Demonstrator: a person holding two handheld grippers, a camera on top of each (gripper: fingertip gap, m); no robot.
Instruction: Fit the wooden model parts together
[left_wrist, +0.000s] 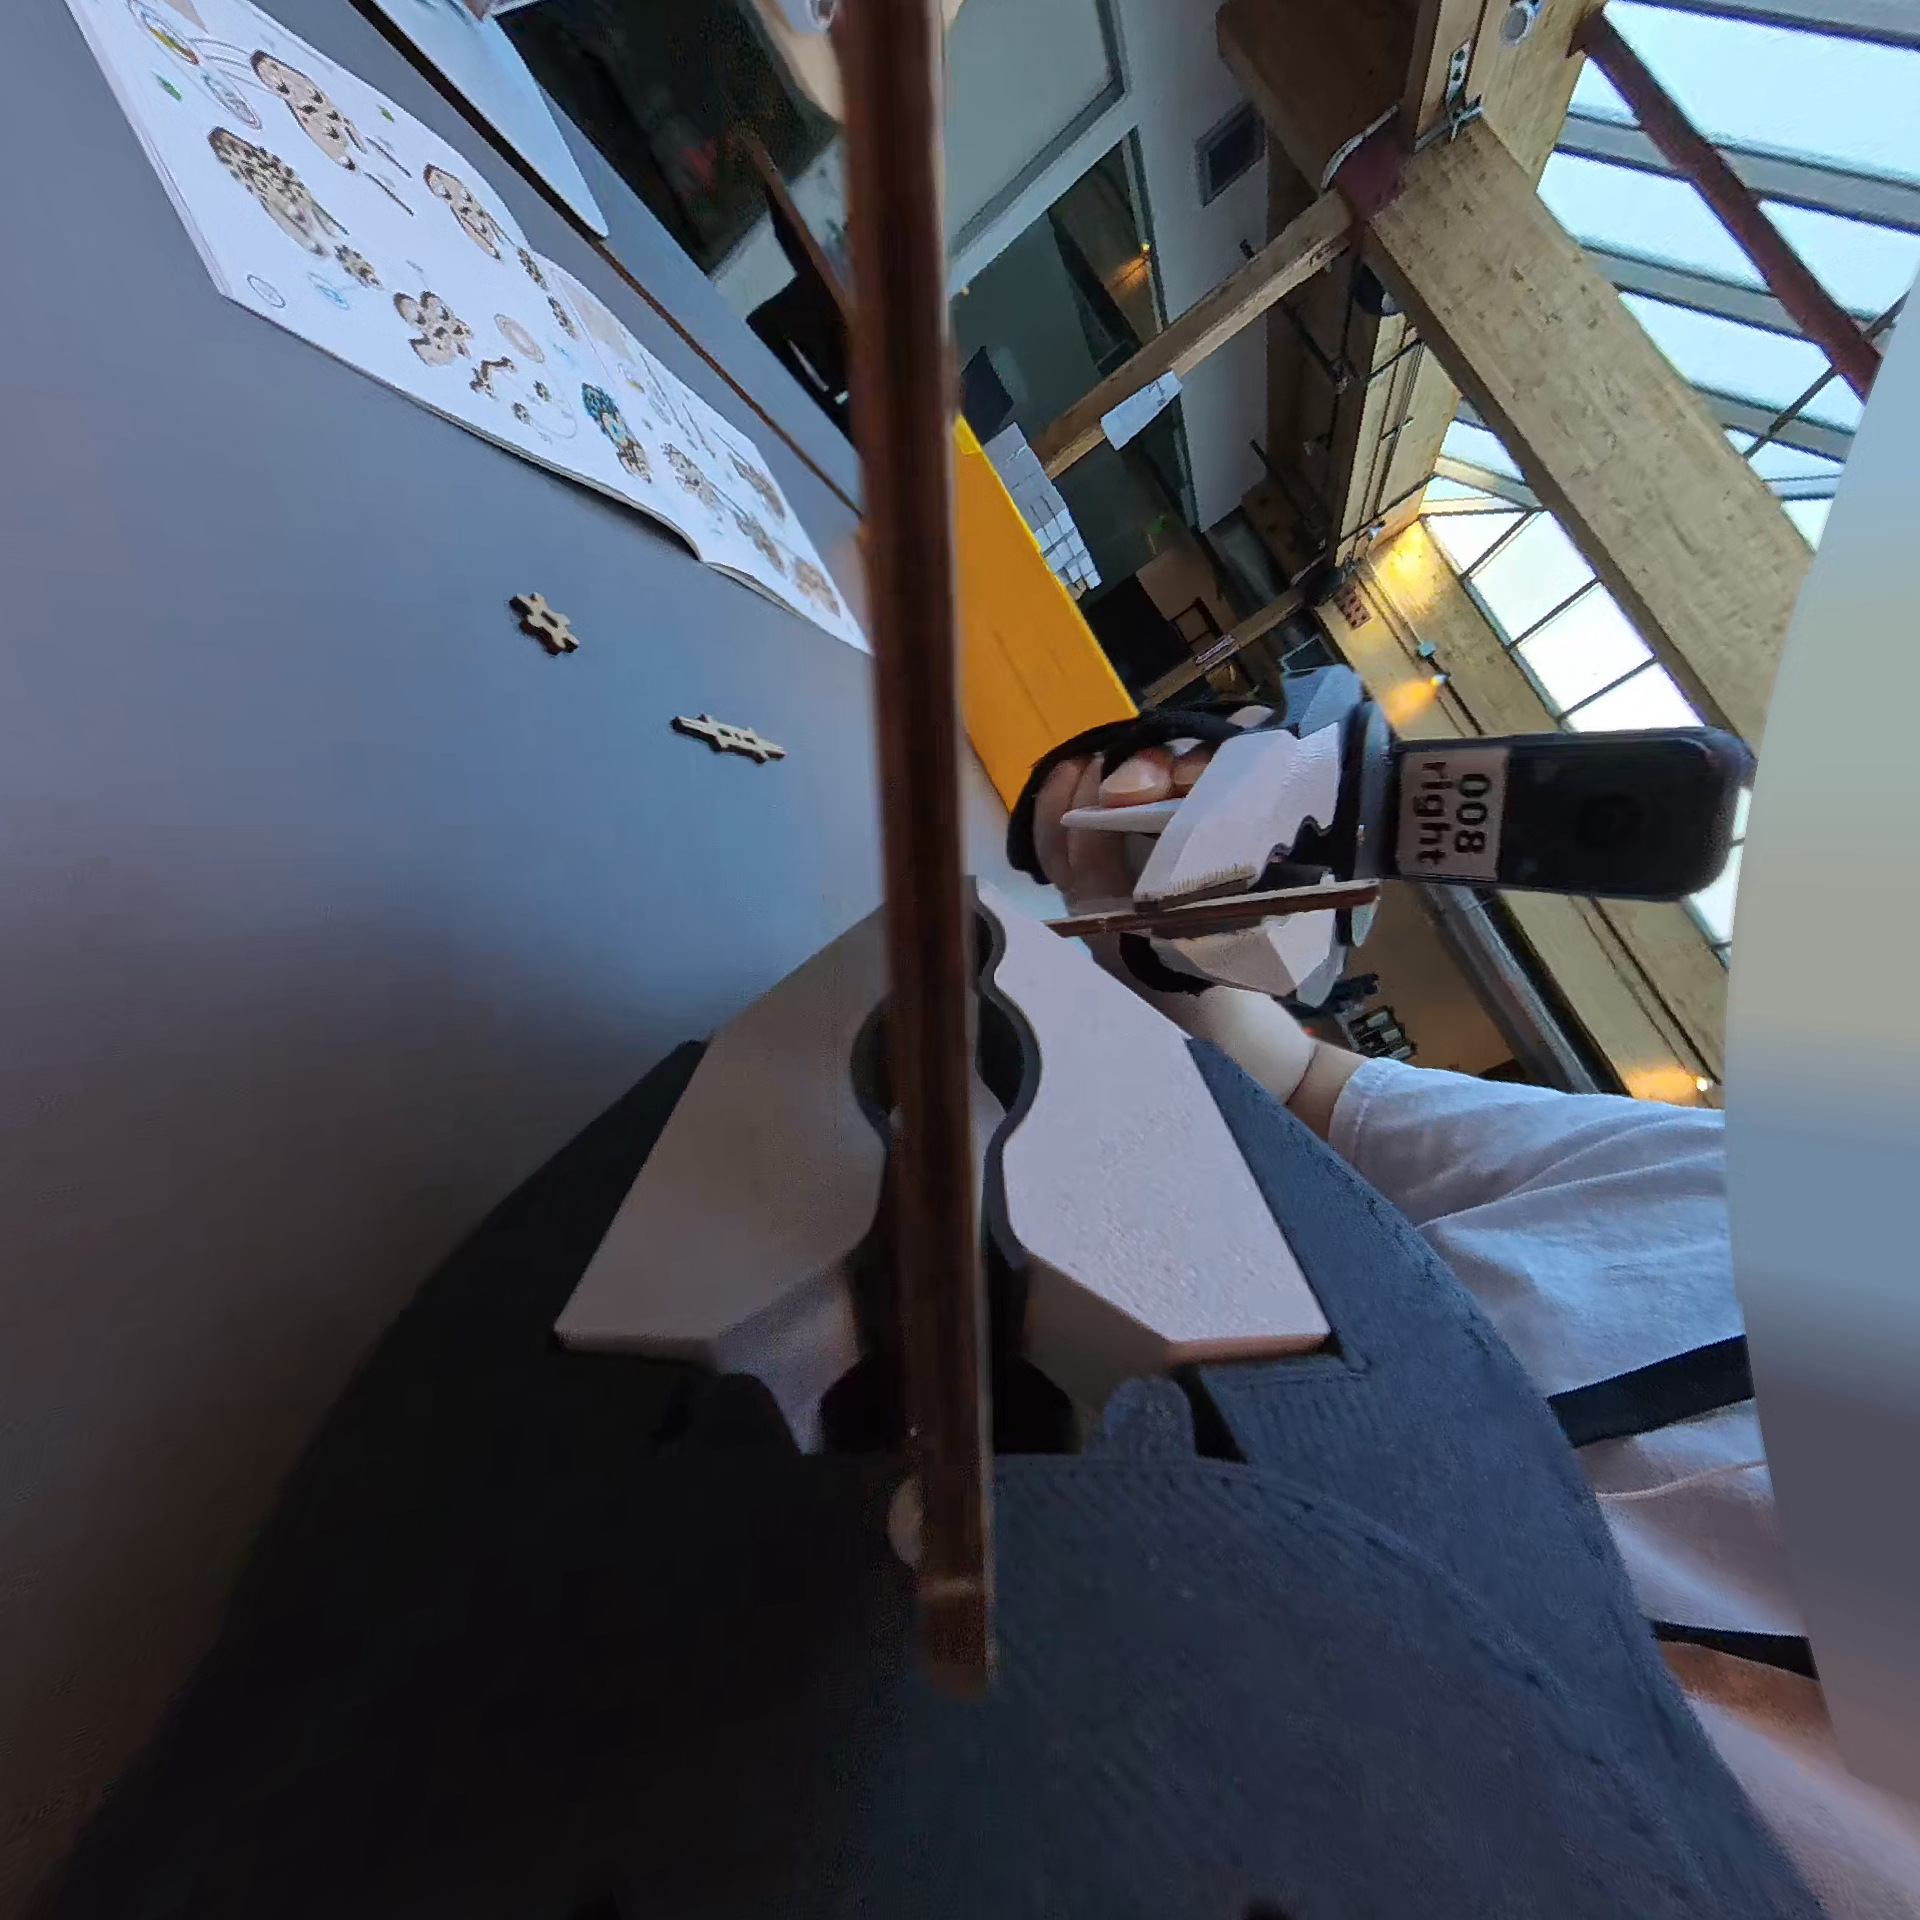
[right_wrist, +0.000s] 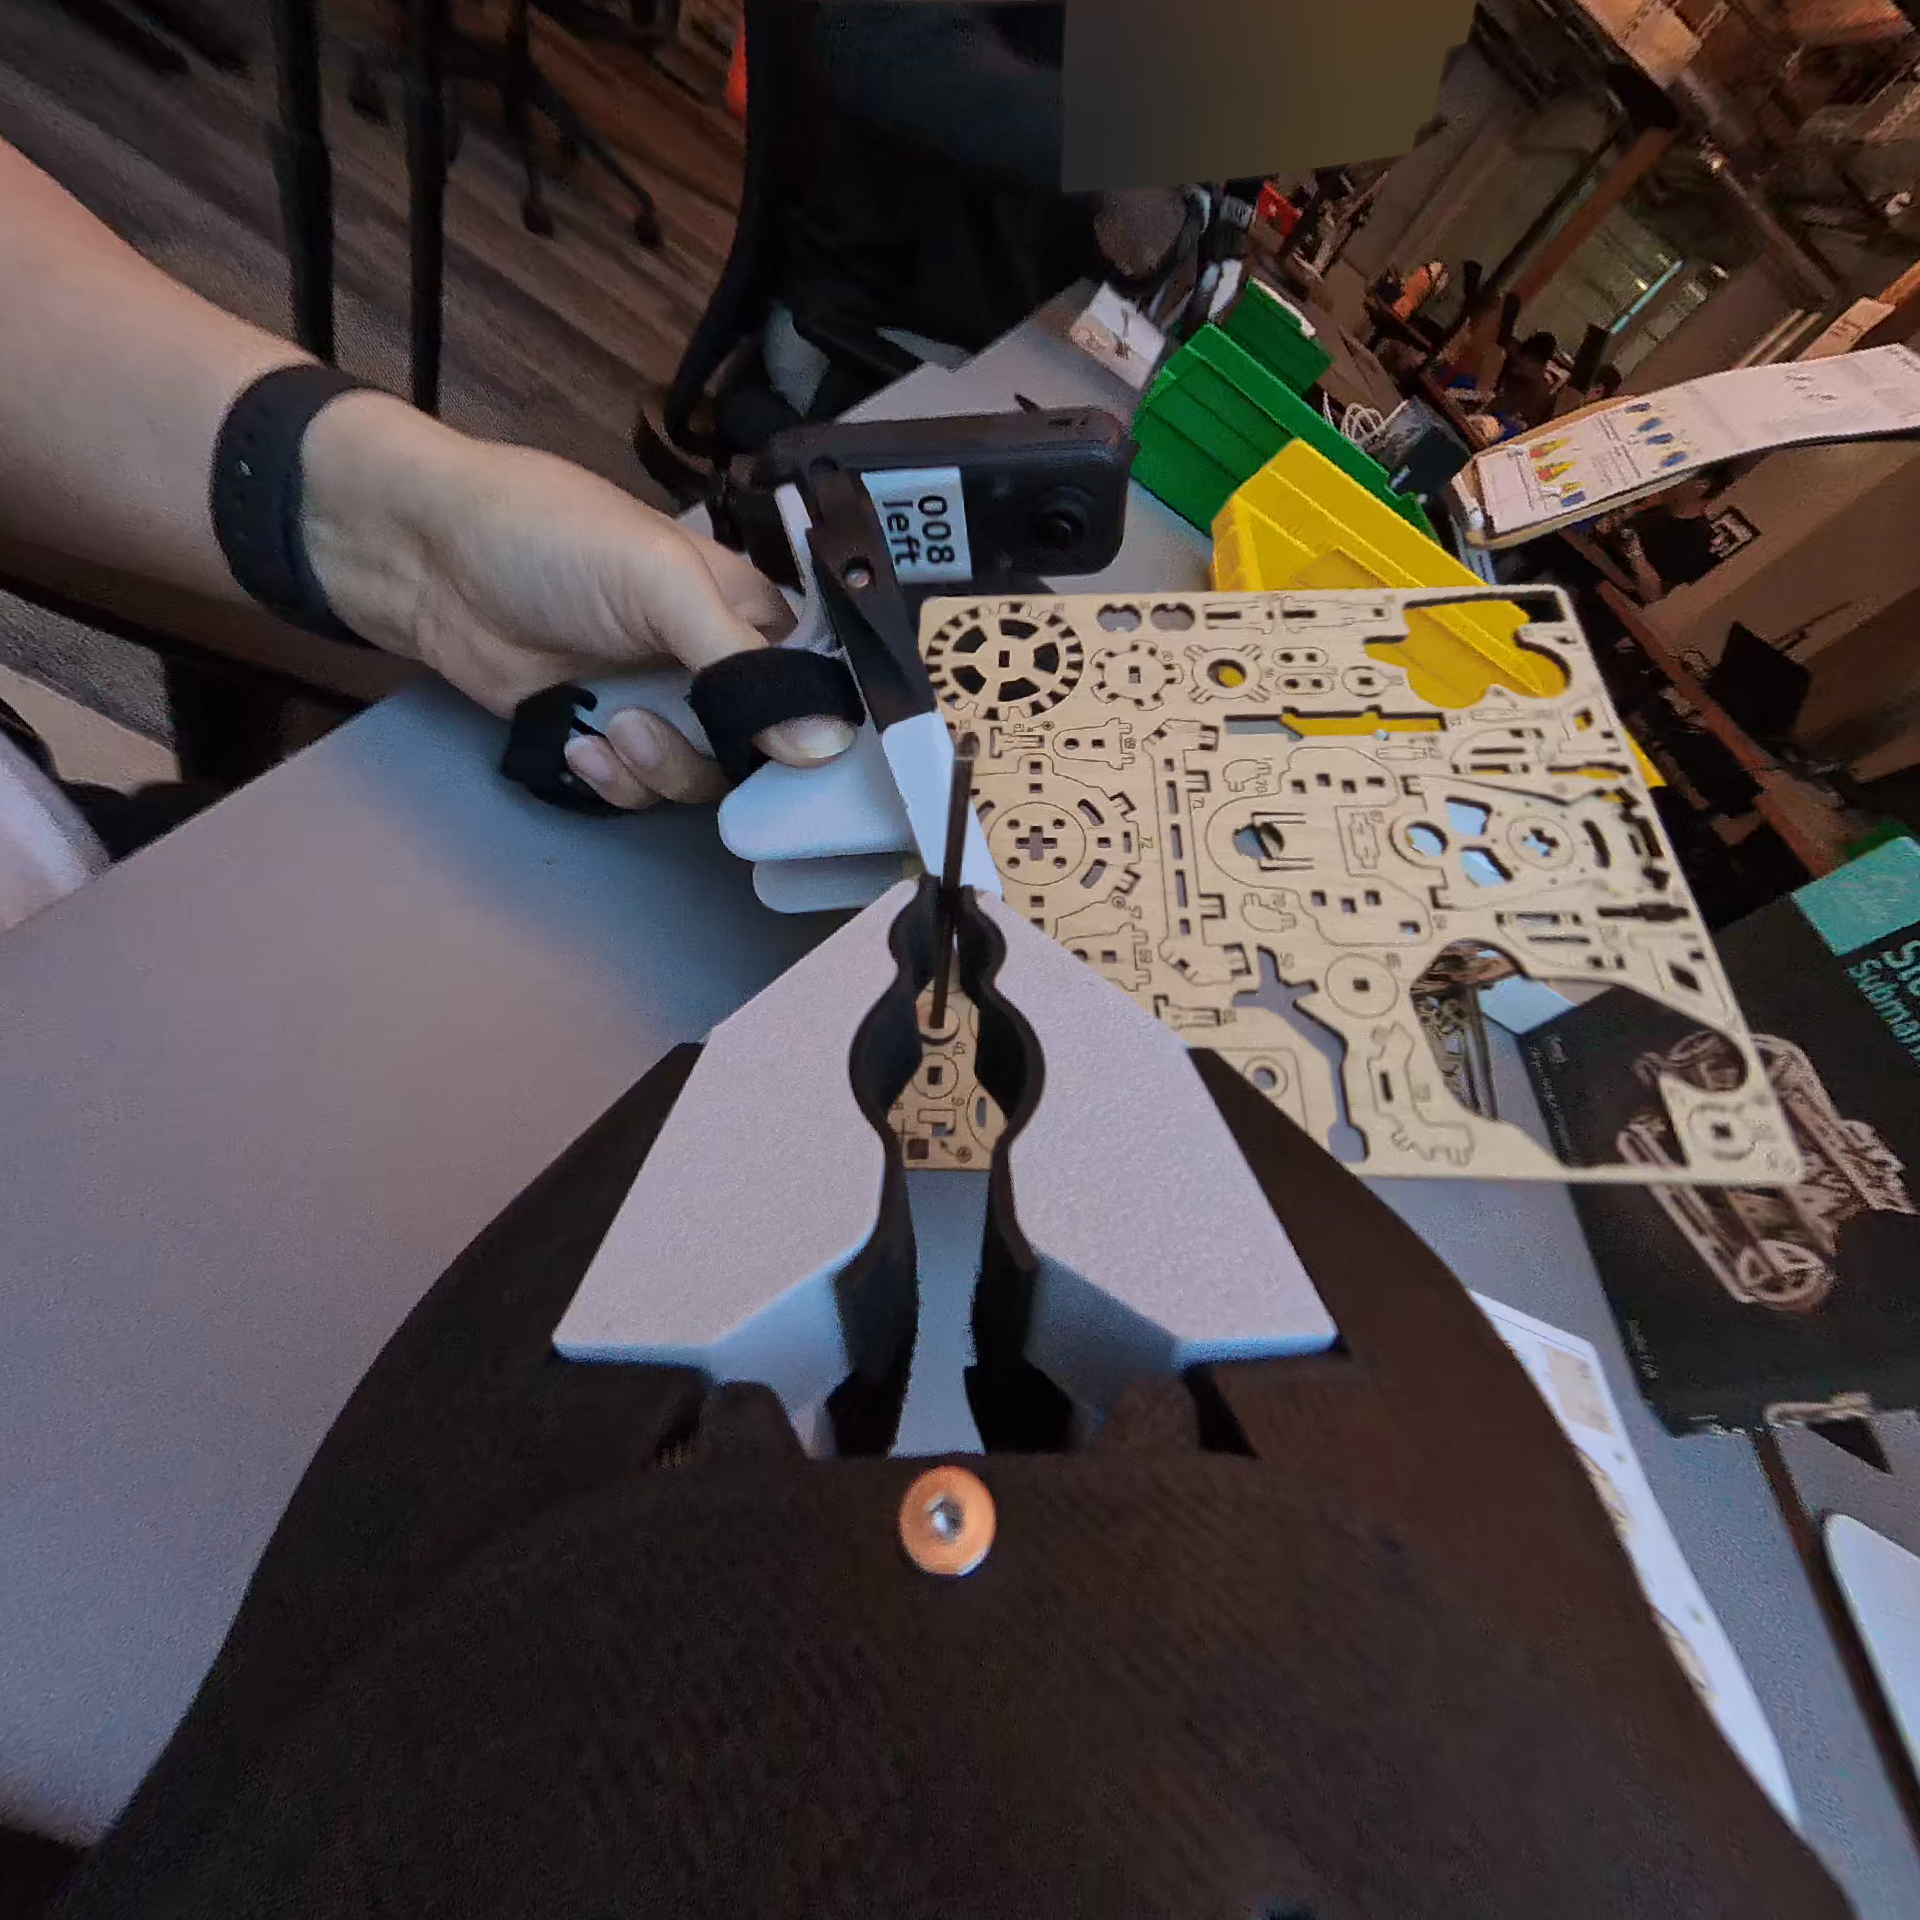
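My left gripper (left_wrist: 928, 997) is shut on a laser-cut plywood sheet (left_wrist: 904, 520), which shows edge-on as a brown vertical strip. In the right wrist view the same sheet (right_wrist: 1351, 862) is flat-on, full of cut-out parts and held by its left edge in the left gripper (right_wrist: 920, 790), above the table. My right gripper (right_wrist: 940, 914) is shut on a thin wooden piece (right_wrist: 951, 852), seen edge-on, right next to the sheet's left edge. The right gripper (left_wrist: 1153, 899) and its wooden piece (left_wrist: 1247, 906) also show beyond the sheet in the left wrist view.
Two small loose wooden parts (left_wrist: 544, 623) (left_wrist: 729, 738) lie on the grey table (left_wrist: 312, 831) near an open instruction booklet (left_wrist: 468, 281). A dark model box (right_wrist: 1766, 1143) lies under the sheet's right side. Yellow (right_wrist: 1340, 540) and green bins (right_wrist: 1236, 416) stand behind it. Less than 4 cm separates the two grippers' tips.
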